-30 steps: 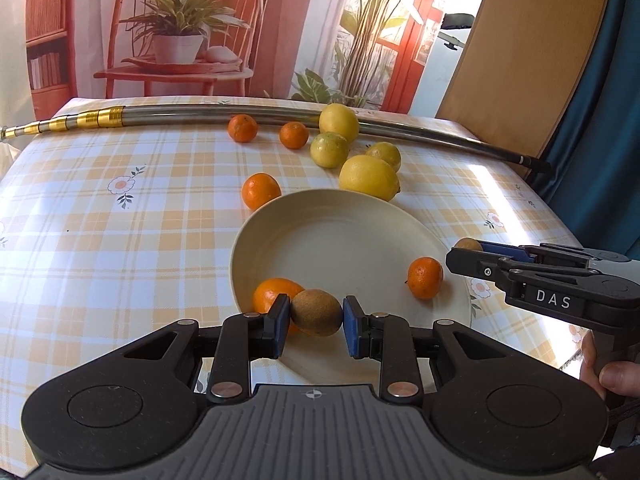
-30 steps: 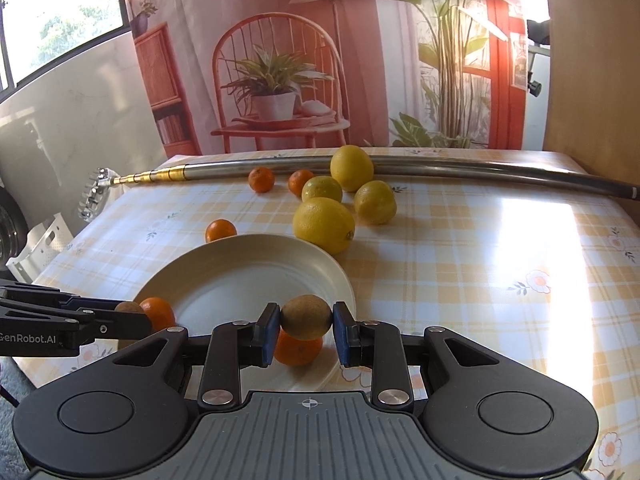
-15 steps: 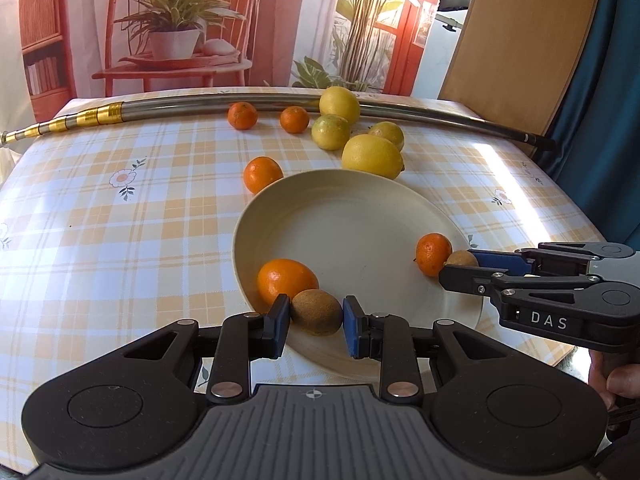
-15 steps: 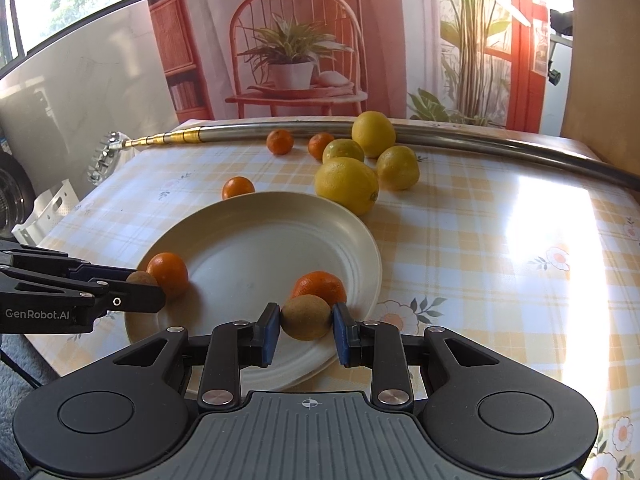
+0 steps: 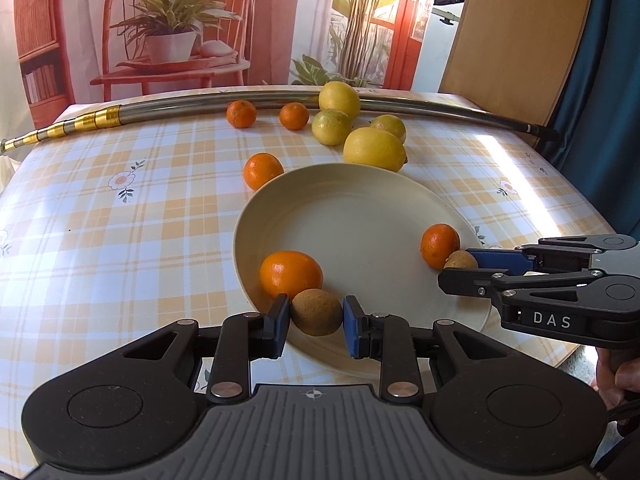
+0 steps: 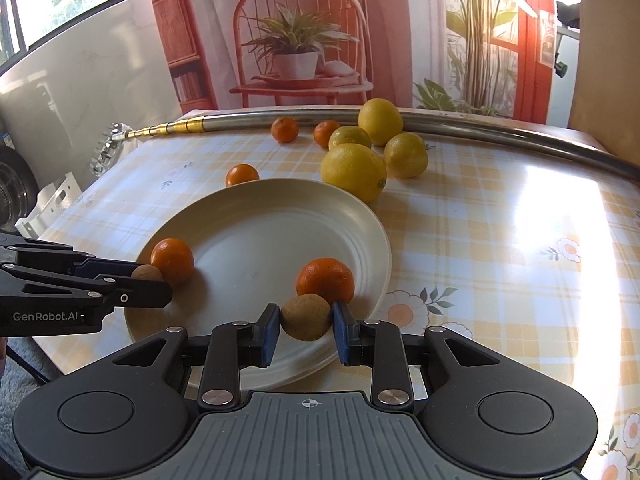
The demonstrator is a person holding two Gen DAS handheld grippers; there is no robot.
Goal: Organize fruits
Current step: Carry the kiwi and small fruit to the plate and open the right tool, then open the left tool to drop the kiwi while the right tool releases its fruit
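Note:
A cream plate (image 5: 360, 208) (image 6: 256, 216) lies on the checked tablecloth with two oranges on it. My left gripper (image 5: 315, 314) is shut on a brown kiwi (image 5: 316, 312), low over the plate's near rim and right beside an orange (image 5: 291, 274). My right gripper (image 6: 306, 318) is shut on a second kiwi (image 6: 307, 317) at the opposite rim, just in front of the other orange (image 6: 326, 276). Each wrist view shows the other gripper side-on: the right gripper (image 5: 460, 266) beside its orange (image 5: 440, 245), the left gripper (image 6: 150, 278) beside its orange (image 6: 172, 260).
Several lemons (image 5: 374, 148) cluster behind the plate. Three small oranges sit loose on the table, the nearest (image 5: 263, 170) touching the plate's far-left rim. A long metal pole (image 5: 200, 106) runs along the table's back edge. A hand (image 5: 616, 376) holds the right gripper's handle.
Both grippers, each still holding its kiwi, have drawn back and come down from over the plate's inside to its near rims. The oranges on the plate have stayed put.

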